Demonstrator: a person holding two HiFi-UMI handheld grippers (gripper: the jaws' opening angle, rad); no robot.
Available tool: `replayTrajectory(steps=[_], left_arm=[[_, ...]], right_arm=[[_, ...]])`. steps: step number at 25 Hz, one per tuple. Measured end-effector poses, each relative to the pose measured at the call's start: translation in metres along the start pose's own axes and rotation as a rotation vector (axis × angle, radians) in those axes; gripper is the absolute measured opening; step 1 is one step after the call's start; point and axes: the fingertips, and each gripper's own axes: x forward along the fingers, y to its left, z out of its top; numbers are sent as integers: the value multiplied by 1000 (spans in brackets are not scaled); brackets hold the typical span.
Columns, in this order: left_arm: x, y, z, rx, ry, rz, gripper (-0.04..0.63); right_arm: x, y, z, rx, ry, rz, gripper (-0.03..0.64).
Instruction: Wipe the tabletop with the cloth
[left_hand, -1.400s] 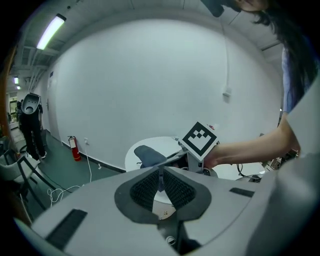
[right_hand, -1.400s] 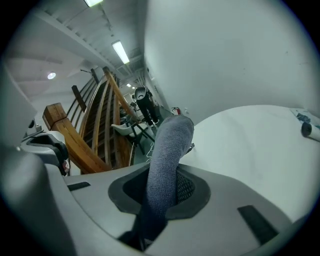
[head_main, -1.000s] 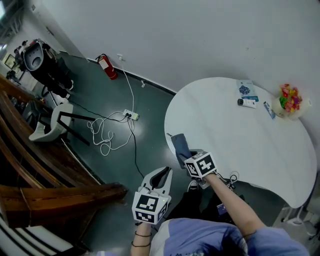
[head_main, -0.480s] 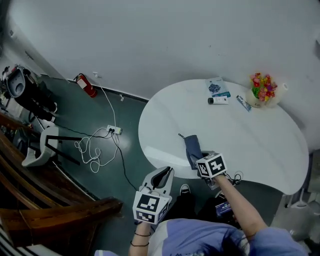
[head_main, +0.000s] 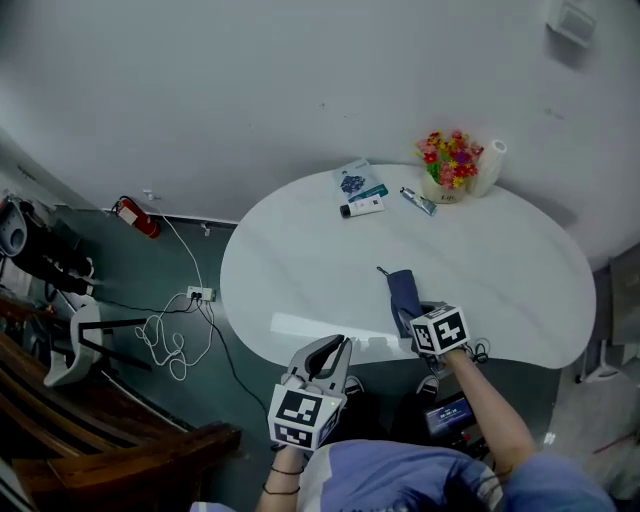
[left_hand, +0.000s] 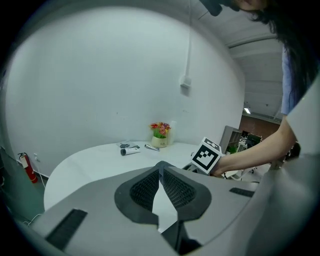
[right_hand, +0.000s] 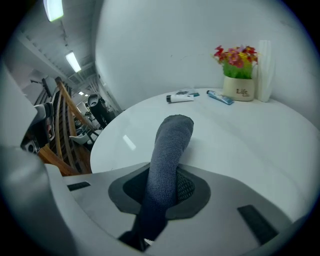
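Cloth (right_hand: 167, 145) is clamped between my right gripper's (right_hand: 161, 186) jaws, which are closed tight on its near end. The dark grey fabric runs forward from the pads toward 12 o'clock, and its far end rests on the white tabletop (head_main: 300, 265). In the head view, that gripper and the cloth are at the table's 6 o'clock edge, just inside the rim.

My left gripper (left_hand: 160, 167) has its jaws together, tips touching, with nothing between them. It is held near the table's rim, at about 8 o'clock from my right gripper.

Across the tabletop at 1 o'clock stands a flower pot (head_main: 448, 165), with a white paper roll (head_main: 491, 165) just beside it at its 3 o'clock. At the pot's 8 o'clock lies a small tube (head_main: 417, 201). Further toward 11 o'clock, a white tube (head_main: 361, 208) lies beside a flat packet (head_main: 352, 181).

On the dark floor at the table's 9 o'clock are a power strip (head_main: 200, 294) with a looped white cable (head_main: 165, 335), and a red fire extinguisher (head_main: 132, 216) by the wall.
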Motion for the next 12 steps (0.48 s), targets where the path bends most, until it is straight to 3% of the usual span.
replayTrajectory(steps=[12], left_arm=[[103, -138, 26, 84, 37, -178, 20]], right_arm=[[-120, -188, -62, 176, -57, -195, 71]])
